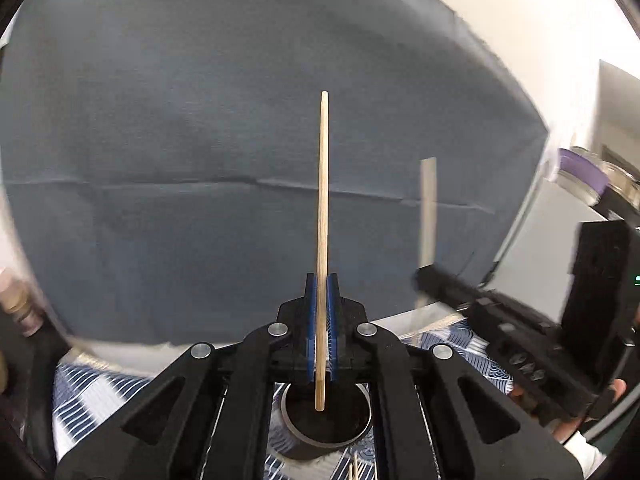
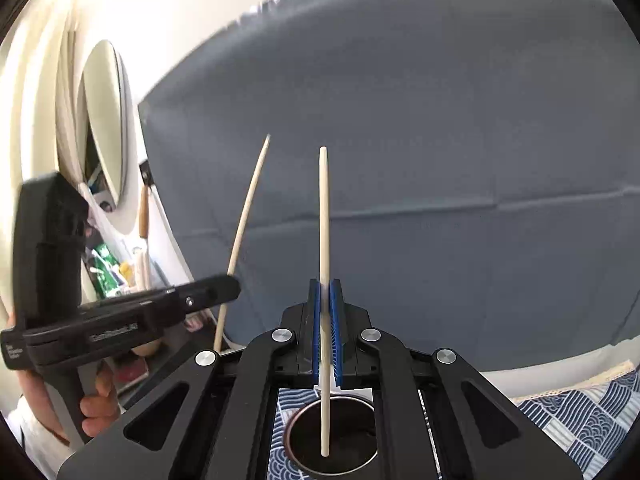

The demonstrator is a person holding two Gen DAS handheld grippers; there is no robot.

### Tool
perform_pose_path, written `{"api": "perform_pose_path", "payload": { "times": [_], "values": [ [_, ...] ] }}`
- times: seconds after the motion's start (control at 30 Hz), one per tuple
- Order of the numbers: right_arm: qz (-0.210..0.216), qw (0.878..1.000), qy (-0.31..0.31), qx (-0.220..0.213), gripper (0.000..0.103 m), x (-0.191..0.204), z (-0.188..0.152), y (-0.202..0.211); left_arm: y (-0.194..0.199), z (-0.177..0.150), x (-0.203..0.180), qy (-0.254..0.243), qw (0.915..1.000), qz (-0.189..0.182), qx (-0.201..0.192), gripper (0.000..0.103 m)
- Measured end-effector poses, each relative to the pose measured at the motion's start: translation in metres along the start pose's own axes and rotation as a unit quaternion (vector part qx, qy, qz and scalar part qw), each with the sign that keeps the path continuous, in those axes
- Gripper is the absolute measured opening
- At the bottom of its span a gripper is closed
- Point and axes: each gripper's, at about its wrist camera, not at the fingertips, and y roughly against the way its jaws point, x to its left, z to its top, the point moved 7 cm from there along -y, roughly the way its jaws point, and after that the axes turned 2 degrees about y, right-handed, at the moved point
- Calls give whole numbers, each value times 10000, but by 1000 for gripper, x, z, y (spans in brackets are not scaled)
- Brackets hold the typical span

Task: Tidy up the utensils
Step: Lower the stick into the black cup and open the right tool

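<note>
Left gripper (image 1: 322, 300) clamps thin pale wooden chopstick (image 1: 323, 216); right gripper (image 2: 325, 304) clamps second (image 2: 324, 240). Both upright, lower tips over round dark metal cup (image 2: 296, 432) below jaws.

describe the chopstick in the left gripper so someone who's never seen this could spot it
Start at the grey cloth that fills the background, then drop to the left gripper with its blue pads. The chopstick is the pale wooden stick clamped upright between them. Unlike the right gripper's chopstick, it looks sharp, not blurred, and its lower end hangs over a round metal cup.
</note>
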Motion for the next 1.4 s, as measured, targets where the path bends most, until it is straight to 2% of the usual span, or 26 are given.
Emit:
{"api": "perform_pose_path", "payload": {
  "times": [0.2, 0.47, 0.73, 1.0, 1.07, 1.13, 1.17, 1.2, 1.27, 1.33, 1.37, 1.4],
  "values": [
    [-200, 9996, 24, 181, 5, -13, -29, -37, -39, -28, 8, 156, 9981, -571, -159, 5],
    [-164, 9992, -231, 297, 5, -23, -64, -61, -79, -78, 16, 519, 9915, -1190, 6, 5],
    [-170, 9977, -336, 566, 5, -30, -93, -68, -94, -114, 14, 424, 9914, -1216, 255, 5],
    [-258, 9972, -302, 631, 8, -33, -96, -58, -74, -117, 12, 478, 9927, -1074, 283, 6],
    [-309, 9973, -298, 599, 9, -35, -93, -52, -72, -115, 11, 451, 9934, -1014, 276, 10],
    [-361, 9972, -305, 571, 9, -39, -91, -45, -65, -112, 11, 471, 9939, -963, 241, 20],
    [-393, 9972, -299, 555, 14, -40, -89, -41, -61, -111, 10, 474, 9942, -935, 234, 21],
    [-442, 9972, -280, 527, 23, -39, -87, -38, -58, -110, 10, 470, 9947, -885, 226, 23],
    [-499, 9973, -259, 469, 33, -38, -82, -32, -51, -108, 9, 465, 9953, -822, 192, 24],
    [-522, 9975, -246, 412, 36, -39, -77, -23, -39, -110, 15, 481, 9959, -748, 161, 34],
    [-526, 9975, -236, 404, 41, -40, -75, -18, -35, -109, 14, 486, 9960, -731, 152, 36],
    [-541, 9976, -226, 382, 50, -40, -73, -14, -33, -109, 13, 490, 9961, -706, 185, 42]
  ]
}}
